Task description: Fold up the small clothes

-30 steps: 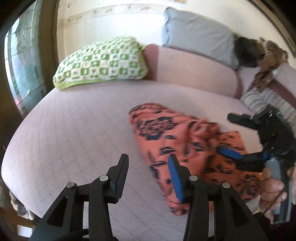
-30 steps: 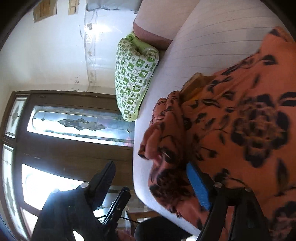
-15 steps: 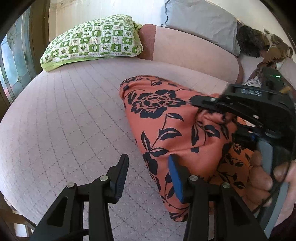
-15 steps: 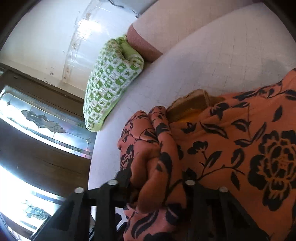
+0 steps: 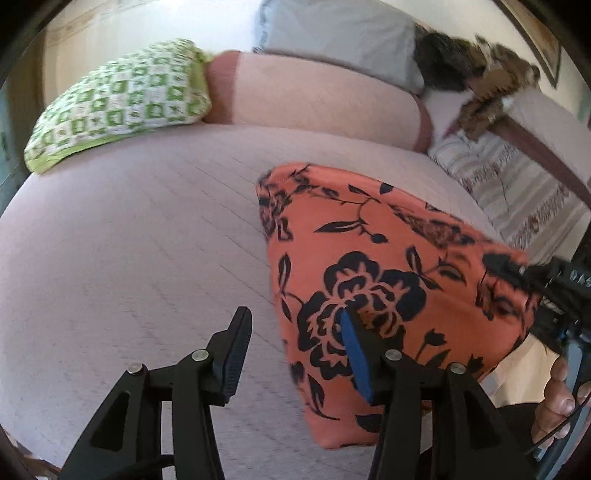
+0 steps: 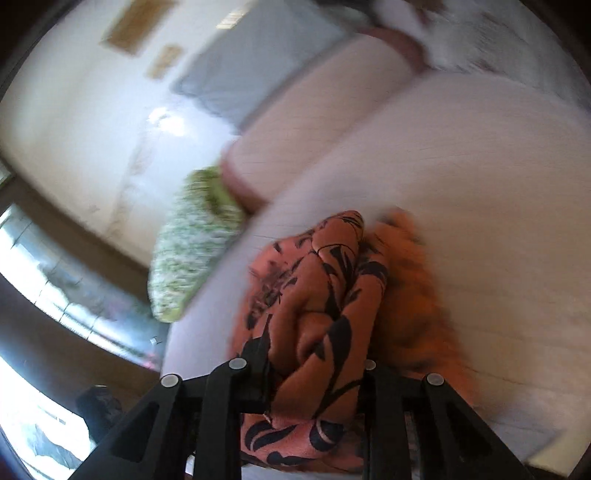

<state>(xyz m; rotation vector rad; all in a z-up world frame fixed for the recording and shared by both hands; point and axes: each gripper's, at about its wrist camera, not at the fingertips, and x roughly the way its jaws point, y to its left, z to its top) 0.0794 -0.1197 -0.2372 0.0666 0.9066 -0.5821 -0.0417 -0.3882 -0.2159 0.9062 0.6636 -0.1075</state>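
An orange garment with black flower print [image 5: 376, 280] lies spread on the pale pink quilted bed [image 5: 129, 251]. My left gripper [image 5: 295, 350] is open and empty above the garment's left edge, its blue-padded finger over the cloth. My right gripper [image 6: 314, 365] is shut on a bunched fold of the orange garment [image 6: 325, 317] and holds it up; the view is blurred by motion. The right gripper also shows in the left wrist view [image 5: 554, 291] at the garment's right corner.
A green-and-white checked pillow [image 5: 122, 107] lies at the bed's far left, a pink bolster [image 5: 314, 99] and a grey pillow [image 5: 340, 33] behind. A striped cloth [image 5: 517, 195] and a dark furry heap [image 5: 476, 70] lie far right. A window [image 6: 44, 295] is left.
My right gripper closed on the bunched garment and drew it rightward, pulling the cloth flatter. My left gripper stayed open and shifted over the garment's left edge.
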